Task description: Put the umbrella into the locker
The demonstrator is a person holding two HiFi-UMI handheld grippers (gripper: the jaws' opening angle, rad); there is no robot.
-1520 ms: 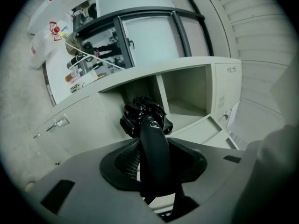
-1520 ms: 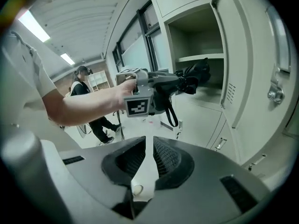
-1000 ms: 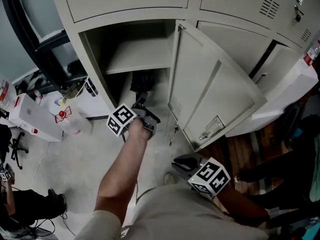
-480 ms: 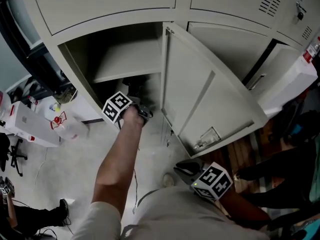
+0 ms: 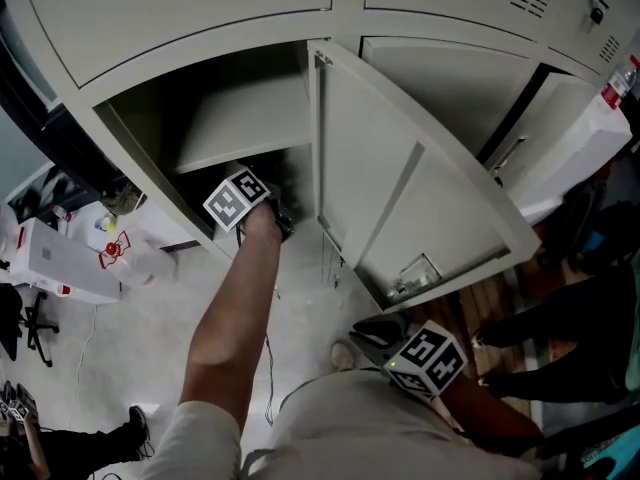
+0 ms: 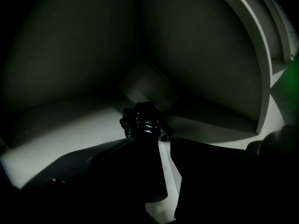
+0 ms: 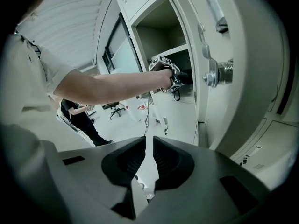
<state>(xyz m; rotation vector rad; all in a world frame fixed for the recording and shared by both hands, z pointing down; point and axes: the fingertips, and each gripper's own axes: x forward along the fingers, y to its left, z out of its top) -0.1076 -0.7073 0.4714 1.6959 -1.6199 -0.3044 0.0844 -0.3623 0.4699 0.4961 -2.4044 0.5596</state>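
- At the centre of the head view, a person's bare arm reaches into the lower compartment of a tall beige metal locker (image 5: 150,68). The hinged metal door (image 5: 400,198) swings wide to the right, so the way in is clear.
- The left gripper (image 5: 278,216), with its cube of square markers, sits just inside the dark opening, below the locker's inner shelf (image 5: 245,123).
- In the left gripper view, the black folded fabric umbrella (image 6: 145,125) lies between the jaws at lower centre. Its crumpled tip points toward the back corner, over the pale compartment floor (image 6: 70,120).
- The left gripper's jaws are opening. The umbrella lies along the jaw at the lower left, and a strip of light separates it from the other jaw, so it looks let go, not pinched.
- This is probably the release: the umbrella is already deep in the compartment, where it can rest on the floor.
- The right gripper (image 5: 372,330) waits at the lower right of the head view, close to the person's body and well apart from the locker. Its jaws (image 7: 145,148) are drawn nearly together on nothing, since this step seems to need only one hand.
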